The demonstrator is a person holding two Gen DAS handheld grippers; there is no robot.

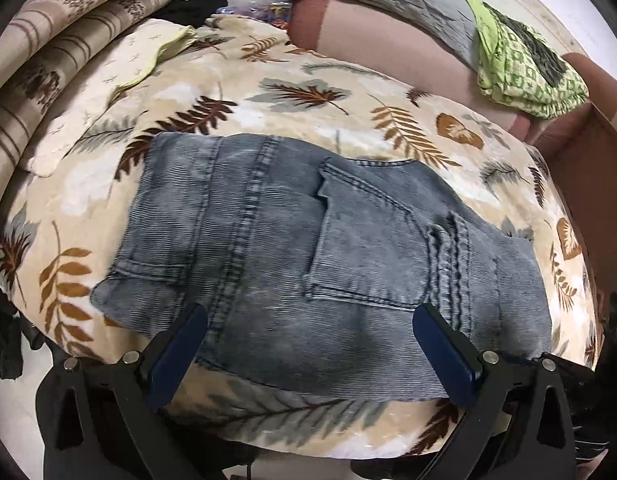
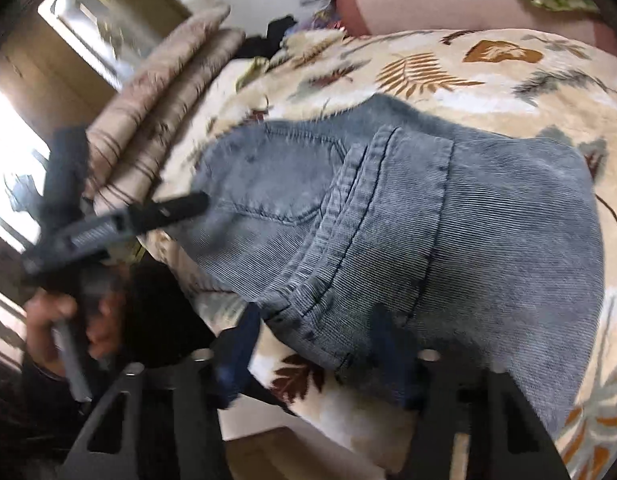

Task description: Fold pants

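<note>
Now faded grey-blue corduroy pants [image 1: 316,248] folded compact, back pocket up, flat on leaf-print beige blanket [image 1: 236,76]. Left gripper [image 1: 308,324] above near edge, wide apart, empty. Right gripper [image 2: 312,332] part-open astride waistband corner, pads clear.

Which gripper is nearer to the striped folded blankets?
Left. The left gripper is beside the striped folded blankets; the right gripper hovers over the jeans, farther away.
</note>
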